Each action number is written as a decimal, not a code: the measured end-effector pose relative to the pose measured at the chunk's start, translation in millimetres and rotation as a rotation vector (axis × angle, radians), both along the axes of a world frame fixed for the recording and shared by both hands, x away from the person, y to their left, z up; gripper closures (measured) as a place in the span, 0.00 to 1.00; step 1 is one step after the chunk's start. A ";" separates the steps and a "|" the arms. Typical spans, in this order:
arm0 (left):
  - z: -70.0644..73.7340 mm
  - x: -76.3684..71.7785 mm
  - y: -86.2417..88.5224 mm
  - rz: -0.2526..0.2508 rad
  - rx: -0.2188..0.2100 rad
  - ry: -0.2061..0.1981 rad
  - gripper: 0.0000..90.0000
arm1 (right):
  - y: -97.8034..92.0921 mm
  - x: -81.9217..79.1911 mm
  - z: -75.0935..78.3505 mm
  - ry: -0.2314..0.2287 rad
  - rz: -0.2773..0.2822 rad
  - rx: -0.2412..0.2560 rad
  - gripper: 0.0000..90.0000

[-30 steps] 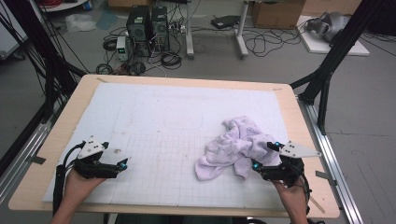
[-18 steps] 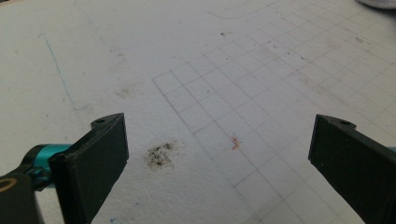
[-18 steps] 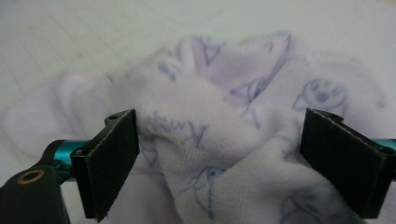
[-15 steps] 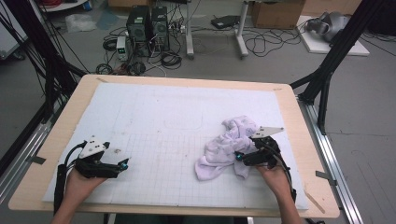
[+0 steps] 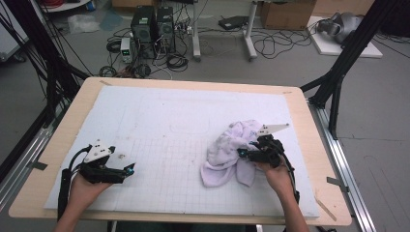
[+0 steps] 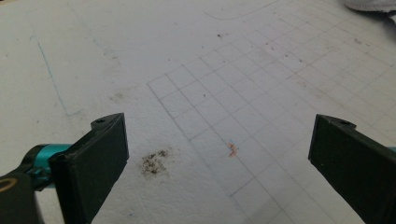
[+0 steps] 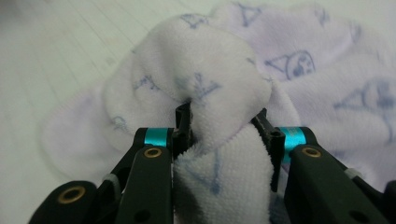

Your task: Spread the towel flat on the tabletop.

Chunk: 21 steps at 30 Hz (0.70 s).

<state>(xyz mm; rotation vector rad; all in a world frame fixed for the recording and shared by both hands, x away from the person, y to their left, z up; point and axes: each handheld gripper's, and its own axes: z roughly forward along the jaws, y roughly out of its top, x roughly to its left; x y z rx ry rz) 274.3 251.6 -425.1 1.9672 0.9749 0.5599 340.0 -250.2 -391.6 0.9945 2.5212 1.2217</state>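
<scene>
While a fold of the lilac towel [image 7: 219, 88] is being pinched by the right gripper [image 7: 224, 123], it is best being lifted slowly, the left gripper [image 6: 219, 149] being held gaping over the gridded mat [image 5: 159, 121].

lab | computer towers [image 5: 153, 25], floor cables [image 5: 270, 46], black frame struts [image 5: 349, 50]

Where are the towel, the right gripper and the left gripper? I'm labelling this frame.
towel [image 5: 227, 147], high view, on its bunched middle.
right gripper [image 7: 223, 122], right gripper view, between its fingertips.
left gripper [image 6: 218, 149], left gripper view, between its fingertips.
</scene>
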 end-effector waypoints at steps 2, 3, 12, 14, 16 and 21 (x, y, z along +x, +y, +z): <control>0.6 0.1 1.3 0.006 -0.007 -0.004 0.06 | 13.2 1.3 13.5 -0.013 0.038 0.017 0.74; 1.0 0.2 2.1 0.007 -0.007 -0.004 0.06 | 20.9 0.7 19.3 -0.020 0.055 0.025 0.73; 2.1 -0.6 4.2 0.009 -0.012 -0.007 0.06 | 96.5 -23.6 39.6 -0.030 0.269 0.113 0.73; 2.1 -1.0 4.5 0.010 -0.015 -0.010 0.06 | 107.9 -28.4 30.1 -0.001 0.299 0.117 0.72; 2.2 -1.1 4.7 0.007 -0.013 -0.009 0.06 | 116.6 -32.2 15.5 0.027 0.318 0.086 0.69; 3.4 -1.5 3.0 -0.006 -0.009 -0.011 0.08 | 120.7 -37.7 -9.1 0.093 0.339 0.033 0.42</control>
